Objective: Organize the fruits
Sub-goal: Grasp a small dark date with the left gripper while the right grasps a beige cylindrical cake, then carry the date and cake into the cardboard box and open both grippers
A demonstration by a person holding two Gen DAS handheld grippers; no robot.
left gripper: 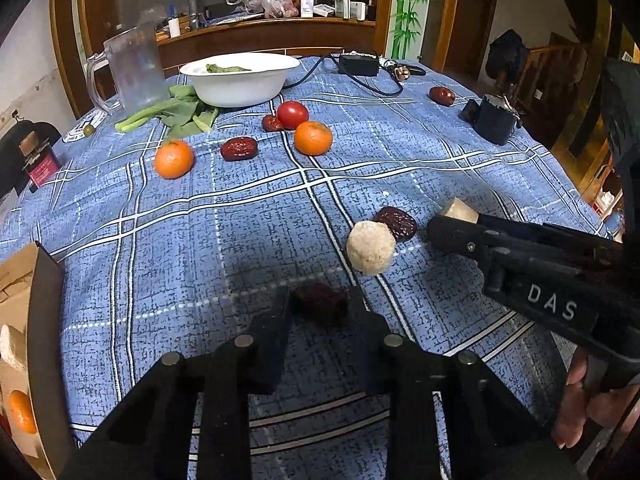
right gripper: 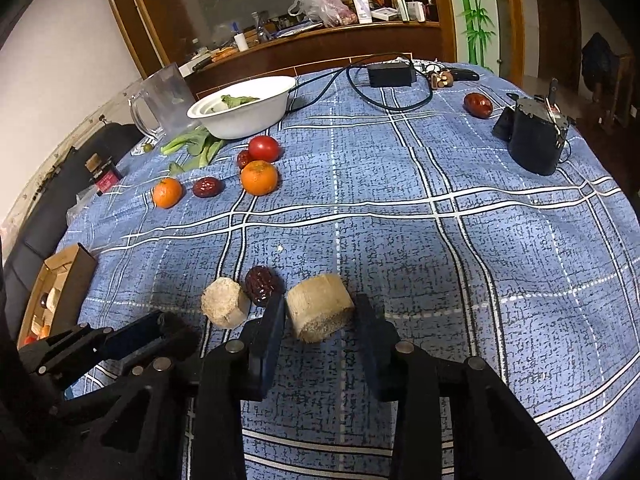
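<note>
Left wrist: L tongs [left gripper: 320,300] pinch dark date [left gripper: 320,298]; R tongs [right gripper: 320,312] pinch pale chunk [right gripper: 320,312].

A blue plaid tablecloth [right gripper: 400,240] covers the table. At the far left stands a clear plastic pitcher [left gripper: 134,66] with a handle, and just right of it a white bowl [left gripper: 240,80] with a green leaf inside. Leafy greens [left gripper: 176,114] lie on the cloth in front of the bowl and pitcher, touching the bowl's base. At the far side a black power adapter [right gripper: 390,73] rests with its cable looping across the cloth. A black device [right gripper: 536,140] stands near the right edge. Off the table's left edge a small dark bottle [left gripper: 40,162] with a pink label is visible. Behind, a wooden counter [right gripper: 320,40] holds a plastic bag [right gripper: 324,8], a white tube [right gripper: 360,2] and other clutter.
</note>
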